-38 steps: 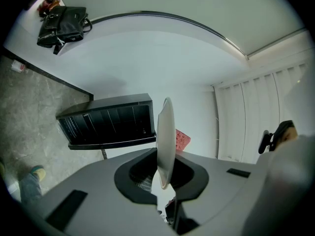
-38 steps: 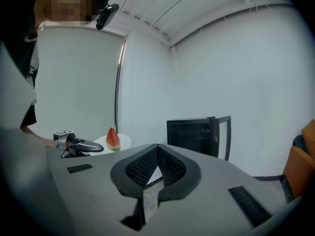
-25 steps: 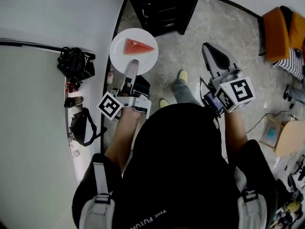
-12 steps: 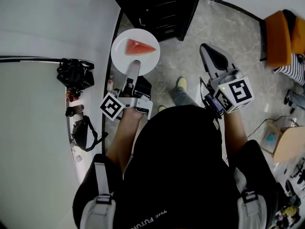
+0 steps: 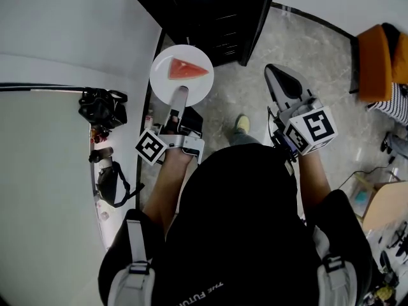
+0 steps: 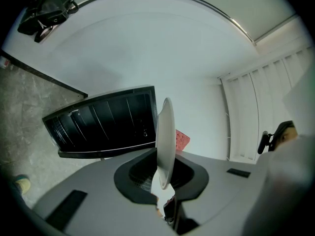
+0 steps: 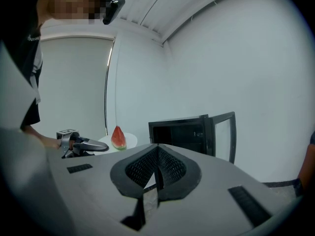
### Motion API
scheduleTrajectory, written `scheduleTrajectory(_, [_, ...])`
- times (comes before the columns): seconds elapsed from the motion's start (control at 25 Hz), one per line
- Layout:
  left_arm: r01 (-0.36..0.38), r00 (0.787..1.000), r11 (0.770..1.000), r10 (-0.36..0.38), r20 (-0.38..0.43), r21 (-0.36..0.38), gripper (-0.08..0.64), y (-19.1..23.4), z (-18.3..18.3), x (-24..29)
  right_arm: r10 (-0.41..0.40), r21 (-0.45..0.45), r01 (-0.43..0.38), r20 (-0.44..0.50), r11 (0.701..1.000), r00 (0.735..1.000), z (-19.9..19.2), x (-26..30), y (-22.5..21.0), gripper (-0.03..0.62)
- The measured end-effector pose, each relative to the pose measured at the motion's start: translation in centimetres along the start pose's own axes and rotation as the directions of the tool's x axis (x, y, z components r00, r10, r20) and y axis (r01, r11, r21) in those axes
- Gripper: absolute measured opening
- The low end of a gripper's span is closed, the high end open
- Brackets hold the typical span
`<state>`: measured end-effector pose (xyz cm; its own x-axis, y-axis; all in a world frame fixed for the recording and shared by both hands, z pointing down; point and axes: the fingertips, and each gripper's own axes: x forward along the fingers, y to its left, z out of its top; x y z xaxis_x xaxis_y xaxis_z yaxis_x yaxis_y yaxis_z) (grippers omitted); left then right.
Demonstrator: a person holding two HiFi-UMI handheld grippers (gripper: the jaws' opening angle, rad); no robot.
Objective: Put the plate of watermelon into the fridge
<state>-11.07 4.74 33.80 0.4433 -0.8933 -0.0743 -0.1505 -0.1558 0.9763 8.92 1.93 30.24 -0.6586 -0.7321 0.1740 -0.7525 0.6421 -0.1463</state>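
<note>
- Soft, even indoor light fills all three views, and the plain white walls [image 6: 187, 58] come out bright without hard glare.
- The inside of the black box-shaped fridge [image 5: 210, 11] stays dark, its detail lost.
- Only faint shadows lie on the grey marbled stone floor [image 5: 306, 56].
- Both gripper views bend straight lines strongly and darken to black at the corners.
- Near each lens, the grey plastic left hand-held gripper [image 6: 165, 181] and right hand-held gripper [image 7: 157, 170] look soft and out of focus.
</note>
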Motion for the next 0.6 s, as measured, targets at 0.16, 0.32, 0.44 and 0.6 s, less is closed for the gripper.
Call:
scheduleTrajectory(0.16, [-0.020, 1.000, 1.000, 0.020, 0.013, 0.005, 0.031, 0.2, -1.0, 3.3, 0.019, 0.009, -0.019, -0.007, 1.000, 1.000, 0.3, 0.6, -3.6, 0.009])
scheduleTrajectory(0.32, [-0.031, 0.999, 0.999, 0.030, 0.029, 0.010, 0.031, 0.0, -1.1, 3.5, 0.045, 0.002, -0.045, -0.011, 0.999, 0.999, 0.6, 0.9, -3.9, 0.009])
scheduleTrajectory(0.44, [-0.033, 0.999, 0.999, 0.032, 0.039, 0.016, 0.031, -0.1, -0.8, 3.0, 0.058, -0.003, -0.058, -0.007, 0.998, 0.998, 0.9, 1.0, -3.4, 0.009])
scheduleTrajectory(0.6, [-0.036, 0.998, 0.999, 0.035, 0.056, 0.019, 0.031, 0.1, -0.9, 3.4, 0.062, 0.000, -0.062, 0.007, 0.998, 0.998, 1.2, 1.4, -4.0, 0.009])
